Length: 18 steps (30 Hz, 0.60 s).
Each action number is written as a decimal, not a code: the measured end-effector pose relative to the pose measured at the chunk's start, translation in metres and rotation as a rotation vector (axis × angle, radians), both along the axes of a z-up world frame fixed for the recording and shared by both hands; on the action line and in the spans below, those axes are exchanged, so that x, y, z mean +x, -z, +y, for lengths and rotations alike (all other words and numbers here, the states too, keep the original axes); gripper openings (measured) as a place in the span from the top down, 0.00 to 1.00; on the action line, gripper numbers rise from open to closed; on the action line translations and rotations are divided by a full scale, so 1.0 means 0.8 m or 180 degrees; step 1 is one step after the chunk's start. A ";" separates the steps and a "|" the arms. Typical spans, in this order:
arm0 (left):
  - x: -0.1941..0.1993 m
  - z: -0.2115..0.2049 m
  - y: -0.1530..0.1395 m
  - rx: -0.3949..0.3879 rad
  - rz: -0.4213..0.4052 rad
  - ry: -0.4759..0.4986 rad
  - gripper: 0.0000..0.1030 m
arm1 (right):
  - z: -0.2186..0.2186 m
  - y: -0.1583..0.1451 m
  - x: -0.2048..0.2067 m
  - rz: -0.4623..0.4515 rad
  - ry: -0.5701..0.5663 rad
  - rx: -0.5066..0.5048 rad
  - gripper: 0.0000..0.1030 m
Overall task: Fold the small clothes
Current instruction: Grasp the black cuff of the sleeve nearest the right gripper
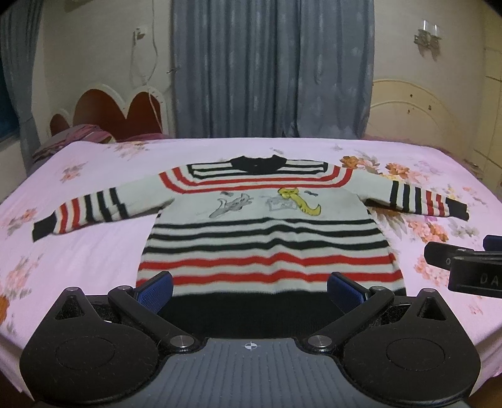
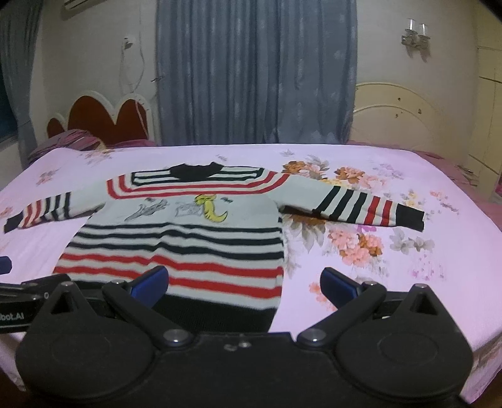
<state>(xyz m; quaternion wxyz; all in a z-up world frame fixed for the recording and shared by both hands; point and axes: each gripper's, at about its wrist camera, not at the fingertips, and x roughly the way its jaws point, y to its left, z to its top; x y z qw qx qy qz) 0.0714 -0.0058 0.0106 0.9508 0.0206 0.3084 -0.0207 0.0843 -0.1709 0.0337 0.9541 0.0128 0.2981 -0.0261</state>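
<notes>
Striped in black, red and off-white, the small knitted sweater (image 1: 269, 226) lay flat, front up, on the pink floral bedsheet (image 1: 94, 251) in the left wrist view, both sleeves stretched out to the sides and its black collar pointing toward the grey-blue curtain (image 1: 273, 69). Grey and yellow cartoon figures ran across its chest, and a broad black band closed the hem. The left tongs (image 1: 250, 290) hung released, blue pads spread wide on either side of that hem, with nothing between them. At the right edge of this view, part of the other black gripper reached in over the sheet beside the sweater's right side. A red heart-shaped headboard (image 1: 116, 110) stood behind the bed on the left.

From the right wrist view, the same sweater (image 2: 175, 238) sat left of centre, its right sleeve lying across a cluster of orange and pink printed flowers. The right tongs (image 2: 244, 284) were likewise released: one blue pad was over the hem's right corner, the other over bare sheet (image 2: 408, 282). Only here did the corner of a white air conditioner (image 2: 75, 3) show, high on the wall, and the left gripper's black body entered at the left edge.
</notes>
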 end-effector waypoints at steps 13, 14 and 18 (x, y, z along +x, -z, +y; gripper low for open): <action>0.128 -0.005 0.008 -0.0046 0.0087 0.0254 0.00 | -0.012 0.001 0.095 -0.0033 0.0452 -0.0096 0.01; 0.137 -0.007 0.008 -0.0033 0.0075 0.0290 0.00 | -0.013 0.000 0.100 -0.0047 0.0499 -0.0113 0.01; 0.171 -0.006 0.010 -0.0137 0.0083 0.0406 0.00 | -0.020 0.001 0.123 -0.0167 0.0777 -0.0188 0.01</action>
